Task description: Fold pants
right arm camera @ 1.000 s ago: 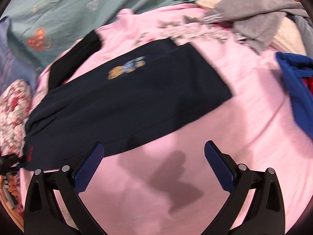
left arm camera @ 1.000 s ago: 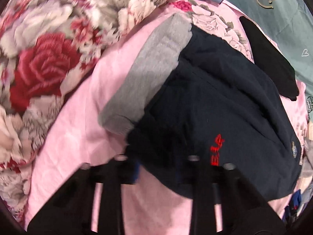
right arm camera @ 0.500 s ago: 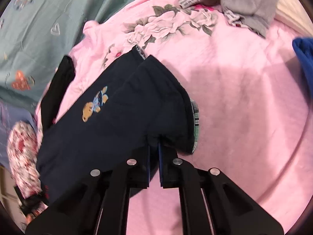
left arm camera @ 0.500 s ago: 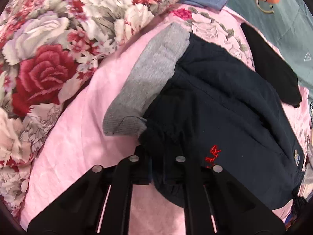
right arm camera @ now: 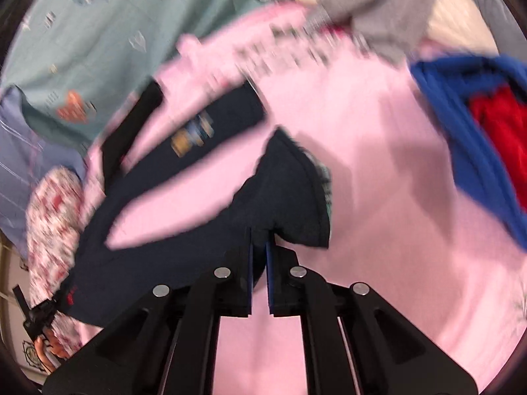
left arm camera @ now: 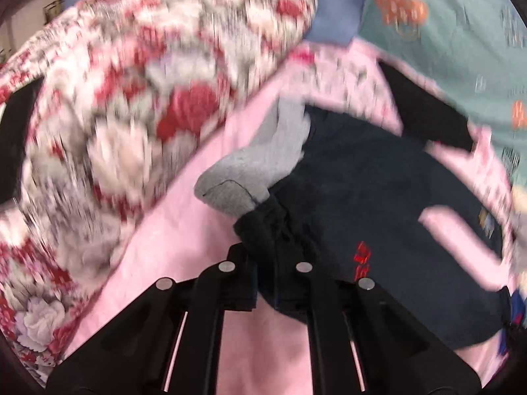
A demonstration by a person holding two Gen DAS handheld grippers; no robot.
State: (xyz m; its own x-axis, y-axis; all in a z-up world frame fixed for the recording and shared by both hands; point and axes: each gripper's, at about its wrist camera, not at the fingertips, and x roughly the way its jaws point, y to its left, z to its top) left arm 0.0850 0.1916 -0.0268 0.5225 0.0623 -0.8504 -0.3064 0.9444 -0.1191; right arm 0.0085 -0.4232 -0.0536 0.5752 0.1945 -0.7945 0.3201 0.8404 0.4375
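Note:
The dark navy pants [left arm camera: 378, 197] lie on a pink bedsheet [left arm camera: 171, 250]; they carry red lettering and a small bear patch. My left gripper [left arm camera: 266, 276] is shut on a bunched end of the pants and lifts it off the sheet. In the right wrist view my right gripper [right arm camera: 259, 263] is shut on the other end of the navy pants [right arm camera: 283, 194], raised so that pink sheet [right arm camera: 378, 171] shows beneath the cloth. Both views are motion-blurred.
A grey garment [left arm camera: 257, 168] lies against the pants on the left, beside a floral quilt [left arm camera: 131, 98]. A black garment [left arm camera: 425, 108] and a teal blanket [left arm camera: 461, 33] lie beyond. Blue and red clothes [right arm camera: 477, 125] and a grey pile [right arm camera: 378, 10] lie to the right.
Both grippers closed on opposite ends of the pants and have lifted them; the cloth now hangs off the sheet with a gap under it.

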